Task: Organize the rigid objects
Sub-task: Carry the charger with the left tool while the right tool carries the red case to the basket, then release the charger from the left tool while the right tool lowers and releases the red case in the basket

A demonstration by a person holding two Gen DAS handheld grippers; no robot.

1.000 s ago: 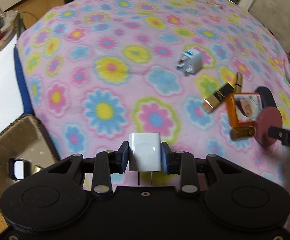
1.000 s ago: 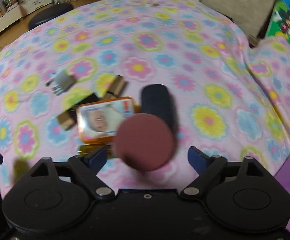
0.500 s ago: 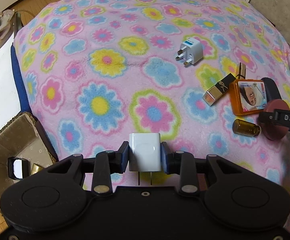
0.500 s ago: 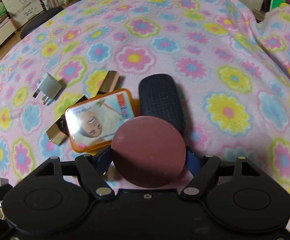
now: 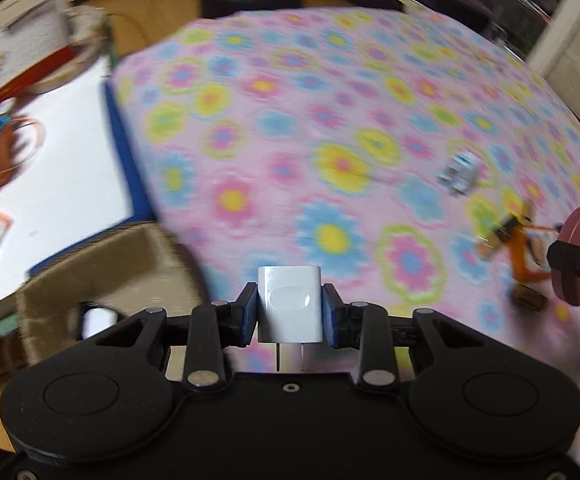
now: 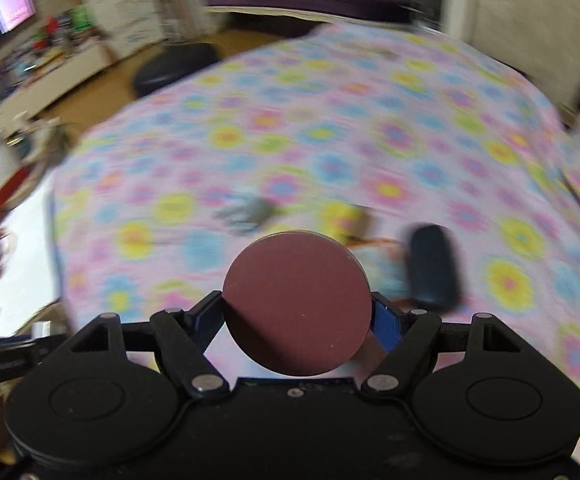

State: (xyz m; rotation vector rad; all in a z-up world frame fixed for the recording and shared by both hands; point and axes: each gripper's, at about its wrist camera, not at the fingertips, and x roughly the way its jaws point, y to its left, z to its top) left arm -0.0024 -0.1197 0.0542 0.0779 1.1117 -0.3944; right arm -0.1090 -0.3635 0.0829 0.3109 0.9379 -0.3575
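The left claw [image 5: 290, 310] is pinched on a white charger cube [image 5: 290, 304], one pad against each side face; two metal prongs project from the cube's lower face toward the camera. The cube is smooth and glossy, with rounded edges. The right claw [image 6: 297, 312] is clamped on a maroon round disc [image 6: 297, 304], gripped at its rim; the disc face is flat, matte and turned toward the camera.

Only the left wrist view shows the tan fabric box [image 5: 89, 276], which sits left of the charger cube, beside the edge of the floral blanket [image 5: 290, 120]. That view also shows the disc edge-on, far right of the cube. Only the right wrist view shows the dark blue oval case [image 6: 434, 268], lying on the blanket just right of the disc. Both views show a white travel adapter [image 5: 460, 170], blurred, on the blanket.
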